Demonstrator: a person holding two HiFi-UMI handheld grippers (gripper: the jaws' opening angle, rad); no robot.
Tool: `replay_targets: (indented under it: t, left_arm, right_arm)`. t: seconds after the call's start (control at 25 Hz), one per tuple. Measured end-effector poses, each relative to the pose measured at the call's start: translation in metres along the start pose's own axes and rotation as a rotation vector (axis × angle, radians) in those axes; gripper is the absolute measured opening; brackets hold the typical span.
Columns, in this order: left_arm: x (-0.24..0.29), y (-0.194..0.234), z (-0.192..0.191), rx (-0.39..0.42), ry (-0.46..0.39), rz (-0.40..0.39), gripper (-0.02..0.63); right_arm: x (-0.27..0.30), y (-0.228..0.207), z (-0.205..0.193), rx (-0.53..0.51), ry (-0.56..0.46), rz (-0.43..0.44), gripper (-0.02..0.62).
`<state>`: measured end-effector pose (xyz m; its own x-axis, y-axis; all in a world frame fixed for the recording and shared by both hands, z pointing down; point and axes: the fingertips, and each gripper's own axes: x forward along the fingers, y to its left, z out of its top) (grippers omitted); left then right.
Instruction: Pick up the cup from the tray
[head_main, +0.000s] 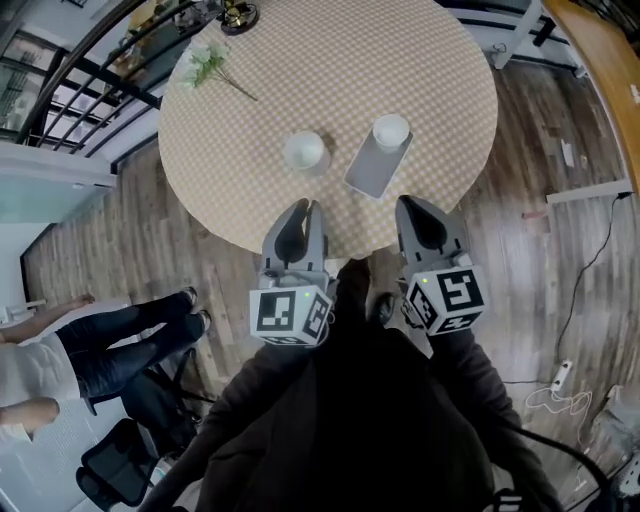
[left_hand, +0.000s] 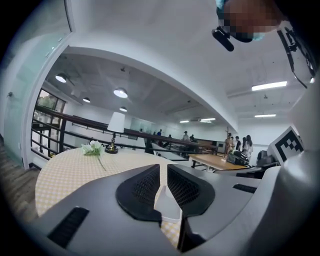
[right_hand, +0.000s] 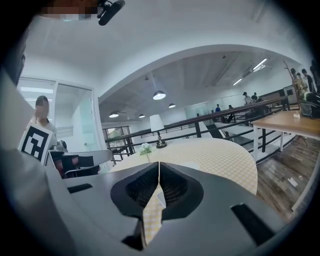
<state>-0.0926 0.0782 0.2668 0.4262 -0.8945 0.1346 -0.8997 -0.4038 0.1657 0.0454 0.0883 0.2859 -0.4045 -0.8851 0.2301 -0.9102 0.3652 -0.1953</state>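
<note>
In the head view a round table (head_main: 250, 190) with a tan checked cloth fills the upper middle of the frame. The cup (head_main: 390, 131) stands on the far end of a grey tray (head_main: 370, 172), a little right of the table's centre. A second white cup (head_main: 303, 150) stands on the bare cloth just left of the tray, apart from it. White flowers (head_main: 205, 62) lie toward the upper left of the table, and a lamp base (head_main: 238, 15) stands at its top edge. Both grippers hang below the table's near edge, in the lower middle of the frame, well short of the tray and pointing toward it. The left gripper (head_main: 307, 206) is lined up roughly with the second cup. Its own view shows its jaws drawn nearly together, with only a thin slit at the tips and nothing gripped. A white shape on the cloth beyond shows through that gap, but what it is cannot be told. The right gripper (head_main: 410, 205) sits below the near end of the tray. Its jaws are pressed fully together at the tips and hold nothing, with only checked cloth showing through the opening behind them. At the lower left of the head view another person (head_main: 110, 350) in jeans is beside a black chair (head_main: 115, 460) on the wooden floor (head_main: 560, 230).
</note>
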Motion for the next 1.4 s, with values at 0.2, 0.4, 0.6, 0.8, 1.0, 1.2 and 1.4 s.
replay_targets:
  t: [0.2, 0.4, 0.6, 0.8, 1.0, 1.2, 1.4]
  left_arm:
    - [-0.013, -0.019, 0.022, 0.032, -0.037, -0.009, 0.006]
    - [-0.016, -0.043, 0.039, 0.044, -0.062, -0.051, 0.006]
    - [-0.013, -0.060, 0.047, 0.064, -0.071, -0.084, 0.006]
    - [-0.013, -0.072, 0.048, 0.085, -0.064, -0.095, 0.006]
    - [-0.009, -0.081, 0.048, 0.091, -0.060, -0.108, 0.006]
    - [-0.005, -0.085, 0.048, 0.096, -0.056, -0.113, 0.006]
    - [0.001, -0.087, 0.046, 0.102, -0.050, -0.111, 0.006]
  right_arm:
    - [-0.017, 0.012, 0.014, -0.018, -0.041, -0.004, 0.008]
    - [-0.032, 0.020, 0.026, -0.035, -0.075, -0.013, 0.008]
    - [-0.036, 0.019, 0.040, -0.048, -0.102, -0.015, 0.008]
    - [-0.044, 0.019, 0.044, -0.078, -0.101, -0.017, 0.008]
    - [-0.044, 0.018, 0.046, -0.094, -0.100, -0.007, 0.008]
    - [-0.045, 0.013, 0.050, -0.093, -0.108, -0.008, 0.008]
    - [-0.043, 0.008, 0.049, -0.088, -0.109, -0.012, 0.008]
